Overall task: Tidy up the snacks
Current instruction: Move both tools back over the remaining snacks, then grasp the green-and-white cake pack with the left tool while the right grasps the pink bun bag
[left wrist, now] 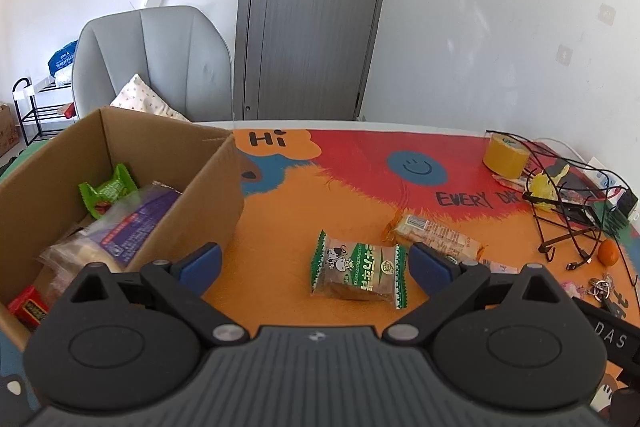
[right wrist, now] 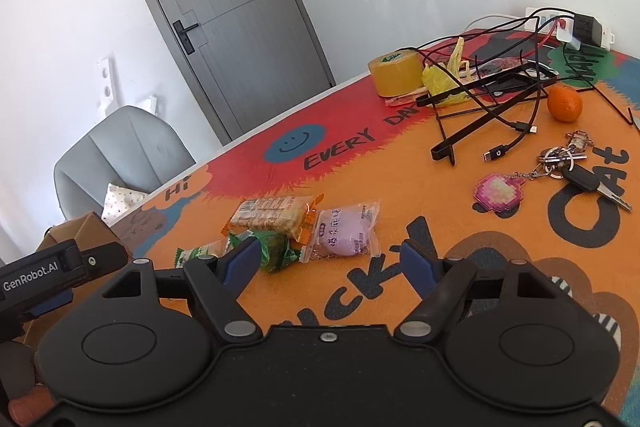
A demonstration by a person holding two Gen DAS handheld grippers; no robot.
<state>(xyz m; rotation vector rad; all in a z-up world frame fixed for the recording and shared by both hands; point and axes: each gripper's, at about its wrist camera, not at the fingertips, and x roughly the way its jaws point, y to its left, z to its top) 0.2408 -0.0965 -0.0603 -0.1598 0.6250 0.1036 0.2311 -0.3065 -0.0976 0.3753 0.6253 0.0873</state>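
A flat, crinkly snack packet with green zigzag ends and a cow printed on it (left wrist: 359, 269) lies on the orange mat (left wrist: 280, 227) at the centre of the left wrist view, a brown block showing through its clear film. Just above and to its right lies a long orange-ended wafer packet (left wrist: 434, 233), glossy and rectangular. In the right wrist view a clear pouch holding a round pale purple cake (right wrist: 344, 231) sits at mid-frame beside the wafer packet, with a crumpled green wrapper to its left.

At the left of the left wrist view stands an open cardboard box (left wrist: 208, 183), its corrugated walls upright, with a green candy wrapper, a purple-labelled bag and a red packet inside.

The left gripper (left wrist: 316, 265) points down at the mat with its blue-padded jaws spread wide; the cow packet lies between them, untouched. The right gripper (right wrist: 326, 261) likewise tilts downward, jaws apart and holding nothing, with the purple cake pouch just beyond its tips.

The mat is soft and printed with a smiley face and lettering. Bare orange mat surrounds the snacks below and to the left. At the right lie a roll of yellow tape (left wrist: 506, 155), tangled black cables, an orange (right wrist: 565, 103) and a bunch of keys (right wrist: 576, 167).
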